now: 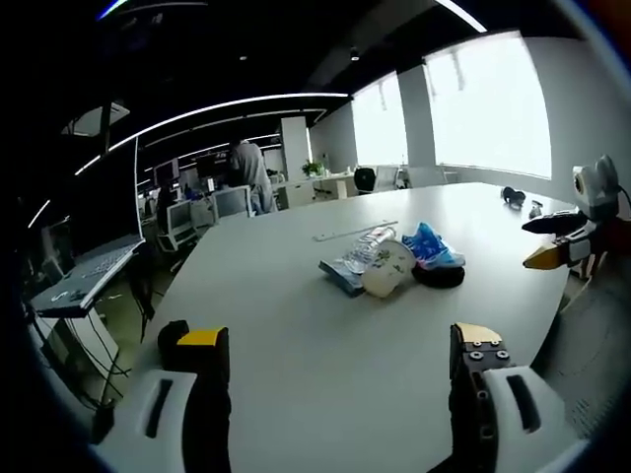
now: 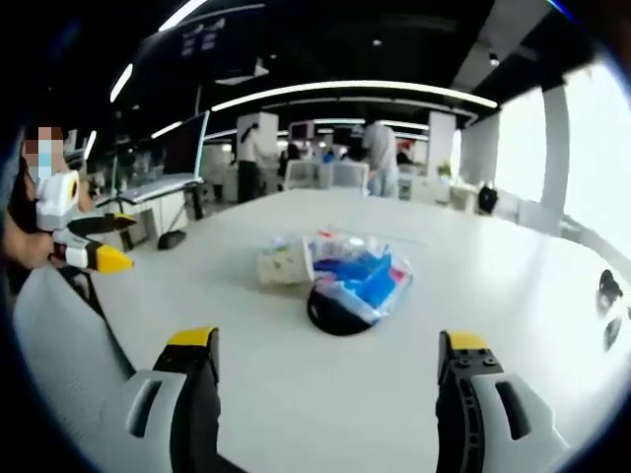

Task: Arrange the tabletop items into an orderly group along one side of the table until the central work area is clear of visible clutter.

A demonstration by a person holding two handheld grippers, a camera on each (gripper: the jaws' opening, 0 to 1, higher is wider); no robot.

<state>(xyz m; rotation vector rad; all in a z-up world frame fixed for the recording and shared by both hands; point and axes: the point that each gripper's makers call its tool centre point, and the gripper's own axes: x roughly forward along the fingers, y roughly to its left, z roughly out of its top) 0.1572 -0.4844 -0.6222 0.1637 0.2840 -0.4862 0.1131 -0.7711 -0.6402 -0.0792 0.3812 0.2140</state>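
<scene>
White tabletop [image 1: 296, 335] carries the clutter bunched at its middle, a blue packet [image 2: 363, 276] on a black disc [image 2: 335, 313] beside a small carton [image 2: 284, 262], so I hold my left tongs [image 1: 340, 360] and right tongs [image 2: 330, 365] apart and empty, short of the pile, ready to shift it sideward

Left gripper [image 1: 337, 360] held level, jaws spread wide, gripping nothing. Right gripper [image 2: 329, 365] likewise: jaws wide apart, nothing between.
</scene>
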